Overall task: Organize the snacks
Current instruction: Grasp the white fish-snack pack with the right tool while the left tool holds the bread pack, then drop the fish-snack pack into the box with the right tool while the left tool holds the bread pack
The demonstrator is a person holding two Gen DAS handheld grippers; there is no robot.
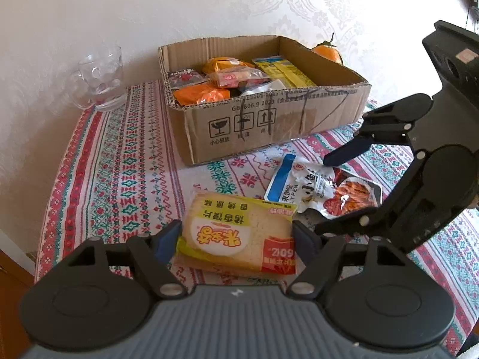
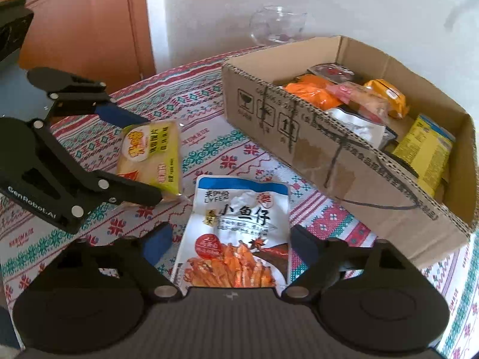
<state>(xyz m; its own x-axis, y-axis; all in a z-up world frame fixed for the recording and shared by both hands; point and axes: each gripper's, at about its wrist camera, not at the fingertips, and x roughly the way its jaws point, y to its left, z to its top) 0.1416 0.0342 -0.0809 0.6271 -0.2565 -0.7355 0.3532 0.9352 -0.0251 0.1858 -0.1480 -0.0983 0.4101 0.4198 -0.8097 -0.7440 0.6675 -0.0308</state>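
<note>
Nearest the left wrist camera, the left gripper (image 1: 235, 236) straddles a yellow toast packet (image 1: 239, 233) lying on the patterned tablecloth (image 1: 119, 179); its blue pads sit at the packet's two short edges, seemingly touching, though I cannot tell whether they press yet. Over on the right, the right gripper (image 2: 230, 239) brackets a fish snack pouch (image 2: 239, 227) lying flat just beside the toast, with a gap showing at each side, so those jaws stand half-wide and hold nothing. Both packs lie in front of the cardboard box (image 1: 269, 125), already partly filled with snacks; a glass mug (image 1: 101, 77) stands well apart. Each pack looks light, soft and slick. The toast likely crushes under a hard squeeze, so take it gently across its width. The flat pouch should buckle; pinch its edges.
</note>
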